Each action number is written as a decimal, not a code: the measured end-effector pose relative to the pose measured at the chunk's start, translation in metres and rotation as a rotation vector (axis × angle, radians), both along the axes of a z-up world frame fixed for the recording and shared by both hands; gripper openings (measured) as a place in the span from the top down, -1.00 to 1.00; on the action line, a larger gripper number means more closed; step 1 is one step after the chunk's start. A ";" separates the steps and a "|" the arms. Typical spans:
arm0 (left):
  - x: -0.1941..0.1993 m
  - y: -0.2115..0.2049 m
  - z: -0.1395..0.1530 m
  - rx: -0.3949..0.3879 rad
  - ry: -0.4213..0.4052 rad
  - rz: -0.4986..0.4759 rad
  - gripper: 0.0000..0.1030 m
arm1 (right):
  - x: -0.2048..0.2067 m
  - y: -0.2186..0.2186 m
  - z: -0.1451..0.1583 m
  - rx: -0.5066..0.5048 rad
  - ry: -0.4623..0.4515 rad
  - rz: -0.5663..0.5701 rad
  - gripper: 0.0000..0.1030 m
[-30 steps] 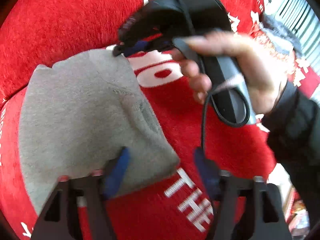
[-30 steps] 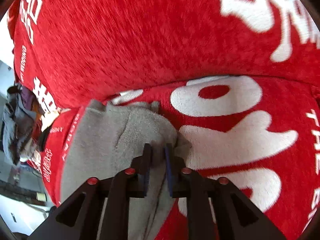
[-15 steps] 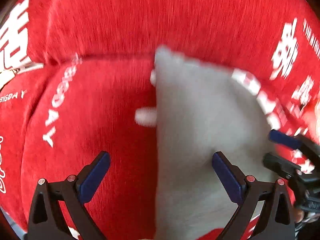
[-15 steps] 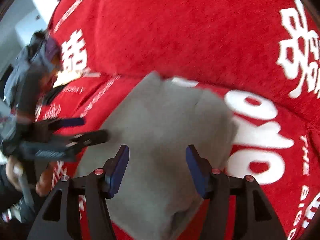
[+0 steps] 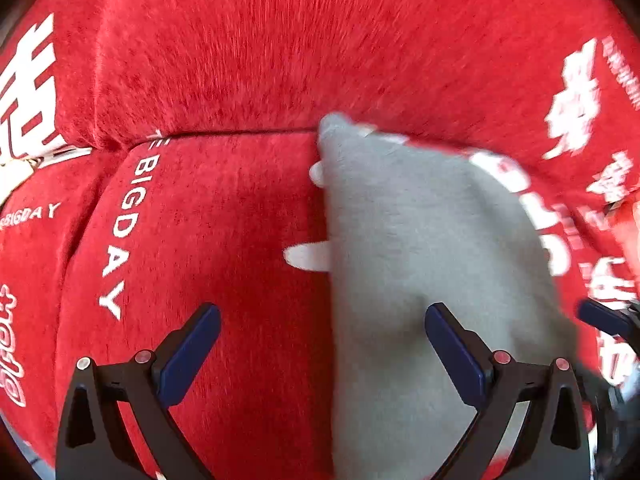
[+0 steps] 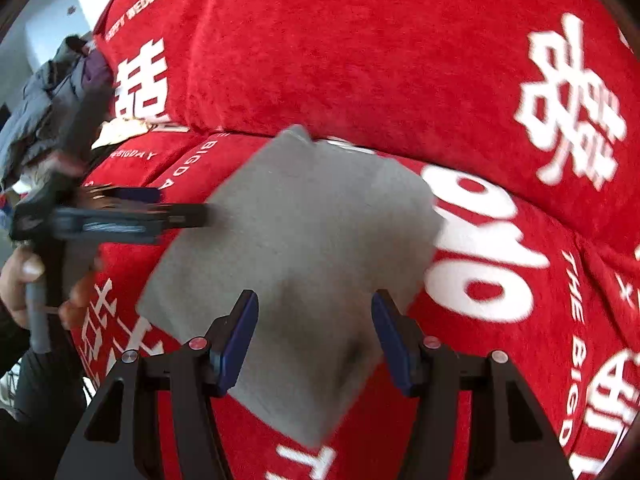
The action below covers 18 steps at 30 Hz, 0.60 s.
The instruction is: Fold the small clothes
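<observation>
Here the left gripper stands spread as wide as it goes, its blue pads hanging above the seat with nothing between them: one pad over bare red plush, the other over the folded grey fleece garment. The right gripper is about half open, its jaws having just been opening, and both pads hover over the near part of the grey garment without pinching it.

The garment lies flat on the red plush sofa cover with white lettering, its far corner reaching the crease below the backrest; it fills the centre right of the left wrist view and the middle of the right wrist view.

Only the right wrist view shows the left gripper from outside, blurred at the centre left, gripped by a hand in a dark sleeve, and a heap of grey and dark clothing against a pale wall at the upper left. Only the left wrist view shows the right gripper's blue pad at the right edge.

Both views are somewhat smeared.
</observation>
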State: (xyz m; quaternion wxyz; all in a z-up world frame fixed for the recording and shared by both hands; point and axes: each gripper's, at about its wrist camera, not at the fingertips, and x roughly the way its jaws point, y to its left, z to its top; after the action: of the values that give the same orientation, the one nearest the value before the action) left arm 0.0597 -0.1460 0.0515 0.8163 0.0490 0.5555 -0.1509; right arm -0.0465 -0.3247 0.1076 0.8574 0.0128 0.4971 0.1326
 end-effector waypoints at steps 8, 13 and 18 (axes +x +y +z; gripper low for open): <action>0.005 0.015 0.003 -0.066 0.011 -0.020 -1.00 | -0.007 0.024 -0.033 -0.114 0.016 0.030 -0.26; -0.014 0.002 0.002 -0.004 -0.048 -0.090 -1.00 | -0.022 0.050 -0.003 -0.033 -0.049 0.033 -0.35; -0.026 0.004 0.000 0.009 -0.077 -0.093 -1.00 | -0.018 0.075 -0.032 -0.212 0.012 0.033 -0.34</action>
State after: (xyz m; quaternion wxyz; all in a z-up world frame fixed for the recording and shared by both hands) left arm 0.0336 -0.1419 0.0518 0.8288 0.0842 0.5217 -0.1841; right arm -0.0641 -0.2493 0.0756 0.8486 -0.0852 0.5137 0.0933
